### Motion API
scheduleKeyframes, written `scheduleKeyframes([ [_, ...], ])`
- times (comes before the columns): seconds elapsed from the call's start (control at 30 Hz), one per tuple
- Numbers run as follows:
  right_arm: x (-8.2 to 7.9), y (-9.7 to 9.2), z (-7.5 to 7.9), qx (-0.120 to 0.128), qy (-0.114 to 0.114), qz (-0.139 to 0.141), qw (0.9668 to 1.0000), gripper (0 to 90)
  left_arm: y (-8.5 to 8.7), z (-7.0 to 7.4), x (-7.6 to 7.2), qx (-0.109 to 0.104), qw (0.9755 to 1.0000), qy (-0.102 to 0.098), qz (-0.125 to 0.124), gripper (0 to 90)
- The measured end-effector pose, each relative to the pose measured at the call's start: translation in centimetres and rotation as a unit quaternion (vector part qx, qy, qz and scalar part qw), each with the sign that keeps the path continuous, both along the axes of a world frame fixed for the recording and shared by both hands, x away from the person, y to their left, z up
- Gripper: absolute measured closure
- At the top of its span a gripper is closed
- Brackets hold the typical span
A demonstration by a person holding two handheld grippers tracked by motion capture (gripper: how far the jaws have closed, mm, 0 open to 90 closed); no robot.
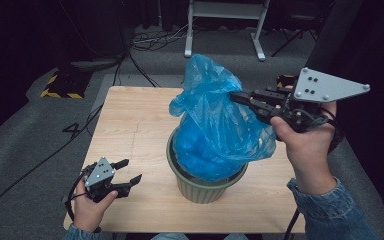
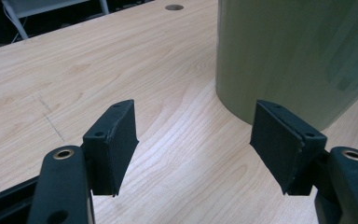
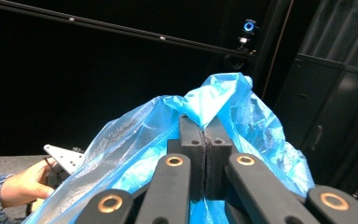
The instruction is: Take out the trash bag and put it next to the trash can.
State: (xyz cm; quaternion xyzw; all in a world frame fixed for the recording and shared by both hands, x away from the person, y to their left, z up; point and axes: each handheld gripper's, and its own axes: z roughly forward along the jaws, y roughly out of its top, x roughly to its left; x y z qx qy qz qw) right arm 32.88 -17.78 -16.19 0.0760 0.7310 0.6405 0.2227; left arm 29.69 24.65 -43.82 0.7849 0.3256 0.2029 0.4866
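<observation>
- I am viewing a thin, crinkled, translucent blue plastic bag (image 1: 215, 120) that is standing bunched up out of a round, smooth, olive-green bin (image 1: 205, 187); the bin is sitting near the front middle of a pale wood-grain table (image 1: 130, 125).
- I am holding the right gripper (image 1: 235, 96) clenched on the bag's upper edge: in the right gripper view its two black jaws are pressing flat together with a fold of the blue film (image 3: 223, 100) pinched between them and rising above the tips.
- The bag is hanging raised above the bin's rim, its lower part still filling the bin's mouth.
- I am keeping the left gripper (image 1: 129, 171) released, low over the table to the left of the bin; its jaws are standing wide apart with nothing between the pads (image 2: 114, 144).
- In the left gripper view the bin's curved wall (image 2: 298, 56) is rising just beyond the right-hand jaw, not touching it as far as I can tell.
- Around the table, grey carpet is carrying black cables (image 1: 145, 40), a yellow-and-black striped block (image 1: 62, 85) and a white frame's legs (image 1: 225, 30).
</observation>
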Motion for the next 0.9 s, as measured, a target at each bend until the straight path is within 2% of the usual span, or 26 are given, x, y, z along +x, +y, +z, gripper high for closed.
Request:
scheduleKeyframes([
  [0.13,-0.5,-1.2,0.7,-0.001,-0.007,-0.016,0.9999,89.4,0.1,-0.5,0.0,0.009,0.9999,0.006,0.002,30.9],
  [0.23,-0.8,-2.2,1.4,-0.005,-0.014,-0.028,0.9995,89.4,0.3,-0.6,-0.1,0.025,0.9996,0.012,0.005,30.1],
  [0.57,-1.4,-5.7,2.5,-0.005,-0.025,-0.071,0.9972,89.4,0.6,-1.0,-0.1,0.022,0.9995,0.020,0.007,30.2],
  [0.9,-2.2,-9.5,3.6,0.002,-0.034,-0.110,0.9933,89.4,0.9,-1.4,-0.1,0.025,0.9993,0.026,0.010,30.1],
])
